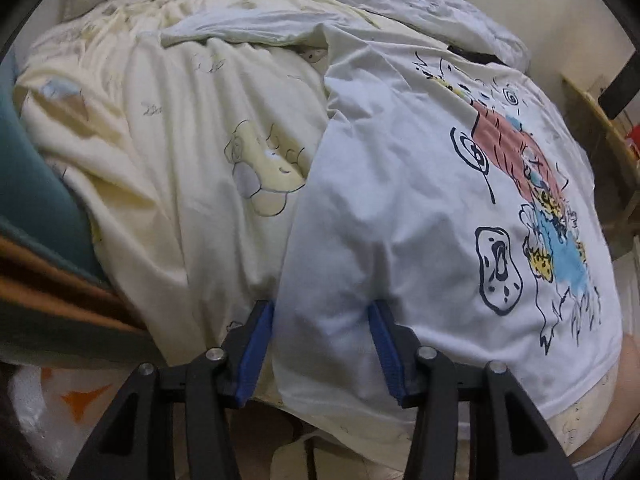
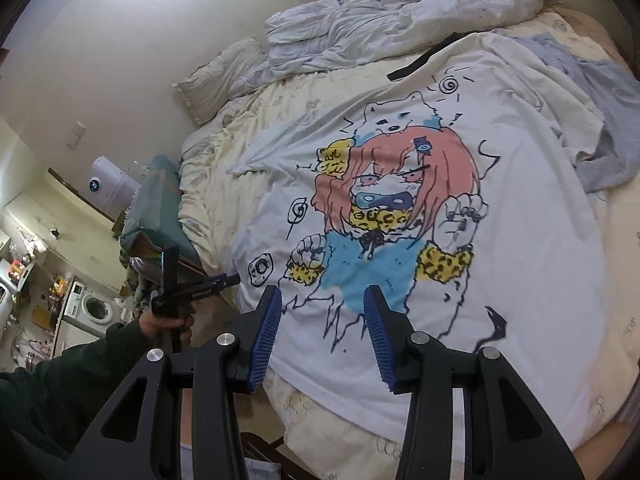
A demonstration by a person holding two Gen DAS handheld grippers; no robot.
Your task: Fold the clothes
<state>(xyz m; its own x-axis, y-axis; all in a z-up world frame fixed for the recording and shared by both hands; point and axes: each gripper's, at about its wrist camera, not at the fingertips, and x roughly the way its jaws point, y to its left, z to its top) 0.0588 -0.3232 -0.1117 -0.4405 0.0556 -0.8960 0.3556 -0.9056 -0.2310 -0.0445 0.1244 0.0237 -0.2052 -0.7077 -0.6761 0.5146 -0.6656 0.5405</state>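
I have the white printed T-shirt (image 1: 400, 160) spread flat, print side up, on the bed, over a pale yellow sheet (image 1: 180, 160) with cartoon bears on it. My left gripper (image 1: 320, 306) points steeply down at the shirt's side edge near the hem, jaws spread: one blue pad sits over the sheet just beside the edge, the other over the shirt, and a strip of cloth lies between them without being pinched. My right gripper (image 2: 322, 292) hovers over the lower part of the print, near the hem, jaws also spread and holding nothing. From the right camera I can see the hand (image 2: 164, 324) in a dark sleeve (image 2: 80, 368) that carries the left gripper, off the bed's left side. A rumpled white duvet (image 2: 400, 12) and a pillow (image 2: 216, 76) lie at the head of the bed, and a light blue garment (image 2: 600, 128) is bunched beside the shirt's far shoulder
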